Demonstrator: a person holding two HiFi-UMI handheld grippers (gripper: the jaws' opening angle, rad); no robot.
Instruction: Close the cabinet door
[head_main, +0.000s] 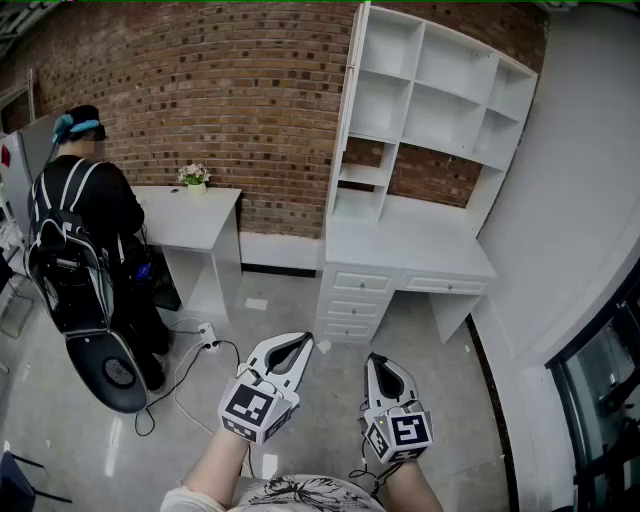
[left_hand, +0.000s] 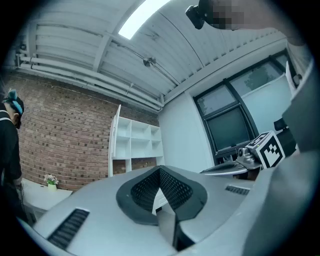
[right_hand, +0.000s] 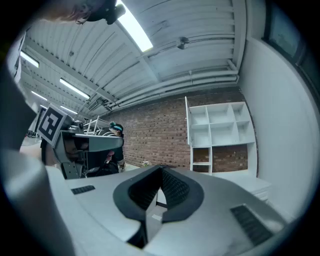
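Red-brown brick wall (head_main: 250, 90) runs across the upper half of the head view, above a grey floor (head_main: 440, 400) that takes up the lower half. Right of centre, a tall white shelf unit (head_main: 440, 60) of open compartments stands against the brick, on top of a white desk with drawers (head_main: 400, 245). The cabinet door (head_main: 347, 110) hangs on the left edge of that shelf unit. It is swung out so that it shows nearly edge-on as a thin white strip, well apart from both grippers. At the left of the frame a person in black (head_main: 85, 200) stands facing away, beside a small white desk (head_main: 190, 215) set against the wall. At bottom centre the left gripper (head_main: 303, 342) and the right gripper (head_main: 374, 360) are held side by side, close together and pointing up the frame toward the shelf unit. Each gripper's own view shows its jaw tips meeting with nothing between them. A small pot of flowers (head_main: 195, 178) sits on the small desk, at its back edge against the brick. A white power strip (head_main: 208, 335) with its cable lies on the floor left of the left gripper.
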